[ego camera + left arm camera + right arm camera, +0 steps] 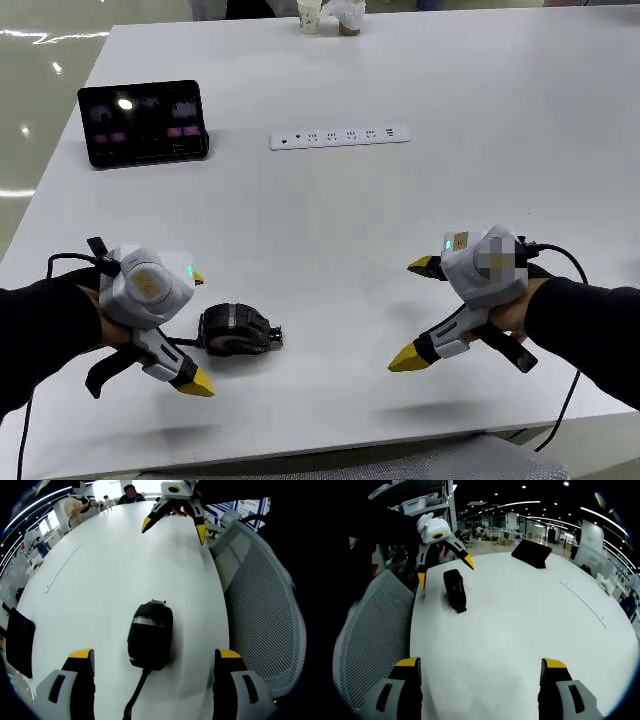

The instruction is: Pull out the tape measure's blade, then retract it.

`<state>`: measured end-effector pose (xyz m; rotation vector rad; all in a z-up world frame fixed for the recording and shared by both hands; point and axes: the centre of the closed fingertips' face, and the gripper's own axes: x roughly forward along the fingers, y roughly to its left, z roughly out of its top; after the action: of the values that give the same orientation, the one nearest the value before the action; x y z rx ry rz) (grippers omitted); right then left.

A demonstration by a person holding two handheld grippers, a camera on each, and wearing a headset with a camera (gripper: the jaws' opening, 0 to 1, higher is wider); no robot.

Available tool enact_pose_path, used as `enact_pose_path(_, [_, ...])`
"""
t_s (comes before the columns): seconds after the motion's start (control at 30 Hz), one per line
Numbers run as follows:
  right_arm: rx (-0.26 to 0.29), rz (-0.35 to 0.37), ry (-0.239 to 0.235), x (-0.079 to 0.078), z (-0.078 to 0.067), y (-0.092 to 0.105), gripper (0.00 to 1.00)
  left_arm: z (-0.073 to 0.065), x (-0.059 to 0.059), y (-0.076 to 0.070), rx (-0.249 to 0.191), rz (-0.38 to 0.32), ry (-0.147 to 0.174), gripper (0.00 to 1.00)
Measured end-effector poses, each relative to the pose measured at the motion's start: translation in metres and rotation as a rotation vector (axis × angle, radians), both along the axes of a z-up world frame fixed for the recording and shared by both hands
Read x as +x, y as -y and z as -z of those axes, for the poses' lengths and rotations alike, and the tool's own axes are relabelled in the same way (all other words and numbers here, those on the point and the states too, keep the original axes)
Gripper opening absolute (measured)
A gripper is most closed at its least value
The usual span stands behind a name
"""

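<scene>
At the far left of the white table a dark tablet stands propped; its screen glows, but the icons are too blurred to read. In the left gripper view only its edge shows, cut by the rim.

Nearer the person, the left gripper lies low over the table with its yellow-tipped jaws spread wide. From the head view the upper jaw is mostly hidden behind the gripper's body. The black tape measure lies flat on the table between those two jaws. The left gripper view shows the tape measure with bare table on either side, so neither tip touches it. A dark cord runs from its near end down toward the gripper and out of sight. A small tab at the far end of the case faces the right gripper; it is too small and dark to make out further.

Beyond the middle a white power strip lies flat, and paper cups at the far edge are cut off by the frame.

To the right, well apart from the tape measure, the right gripper is held with jaws wide apart and nothing between them. A grey mesh chair stands against the near edge.
</scene>
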<state>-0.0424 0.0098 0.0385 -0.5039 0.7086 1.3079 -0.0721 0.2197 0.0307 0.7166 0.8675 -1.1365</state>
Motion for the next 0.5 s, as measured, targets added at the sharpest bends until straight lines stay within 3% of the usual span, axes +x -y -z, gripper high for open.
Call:
enact_pose_path(0.13, [0.002, -0.018, -0.009, -0.002, 0.003, -0.009, 0.99, 0.002, 0.004, 0.005, 0.004, 0.005, 0.008, 0.97])
enact_pose_path(0.2, [-0.005, -0.034, 0.006, -0.002, 0.008, -0.013, 0.99, 0.003, 0.008, 0.007, 0.005, 0.008, 0.029, 0.97])
enact_pose_path(0.27, [-0.016, -0.057, 0.017, -0.004, 0.012, -0.016, 0.99, 0.006, 0.008, 0.01, 0.006, 0.013, 0.022, 0.95])
enact_pose_path(0.5, [-0.015, -0.069, -0.011, -0.007, 0.019, -0.034, 0.99, 0.014, 0.01, 0.019, 0.011, 0.043, 0.003, 0.88])
